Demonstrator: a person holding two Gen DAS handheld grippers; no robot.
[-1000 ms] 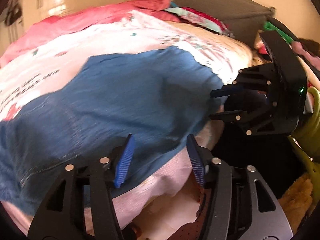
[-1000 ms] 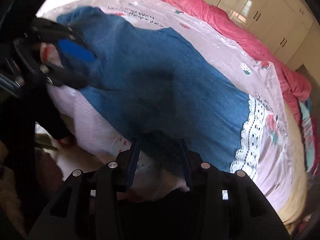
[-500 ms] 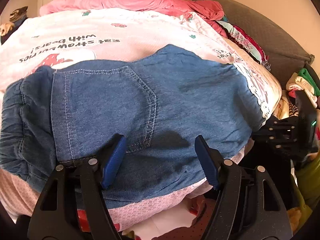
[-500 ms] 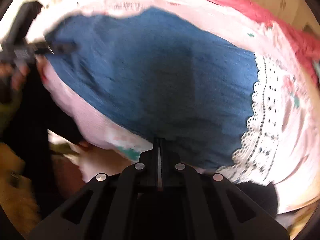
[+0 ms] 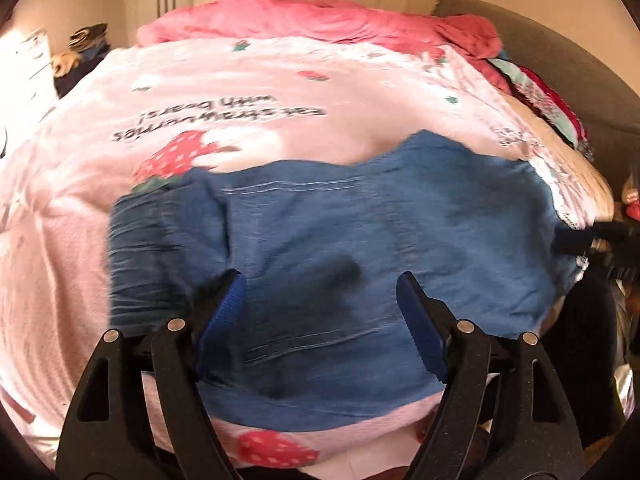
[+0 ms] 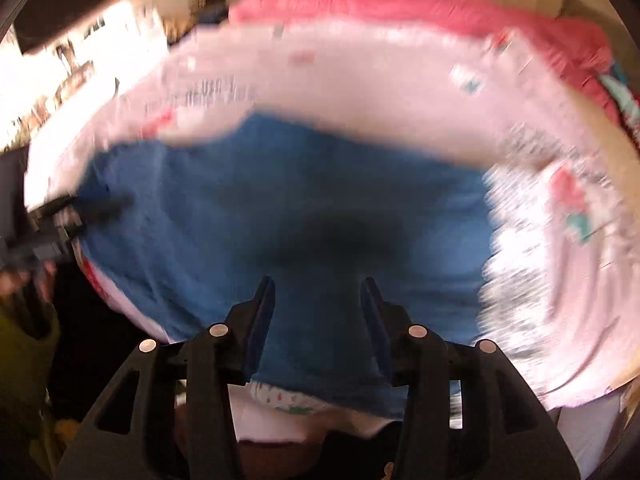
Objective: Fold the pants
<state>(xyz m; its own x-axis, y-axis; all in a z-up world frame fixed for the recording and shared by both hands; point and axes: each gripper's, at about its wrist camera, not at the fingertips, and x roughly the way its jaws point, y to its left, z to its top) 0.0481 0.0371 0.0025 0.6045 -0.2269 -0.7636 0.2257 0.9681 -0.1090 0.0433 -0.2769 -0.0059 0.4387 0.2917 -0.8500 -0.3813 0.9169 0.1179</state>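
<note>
Denim pants (image 5: 360,240) look soft, floppy and a bit heavy; I'd pinch the elastic waistband at center-left. Left gripper (image 5: 320,320) and right gripper (image 6: 318,320) are both opening, nothing pinched.

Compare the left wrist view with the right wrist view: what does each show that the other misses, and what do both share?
Only the left wrist view shows the pants' gathered waistband and readable upside-down lettering. Only the right wrist view shows a dark screen on the wall. Both share the blue pants on the pink bedspread, the pink blanket, and each gripper's fingers opening above the denim.
</note>
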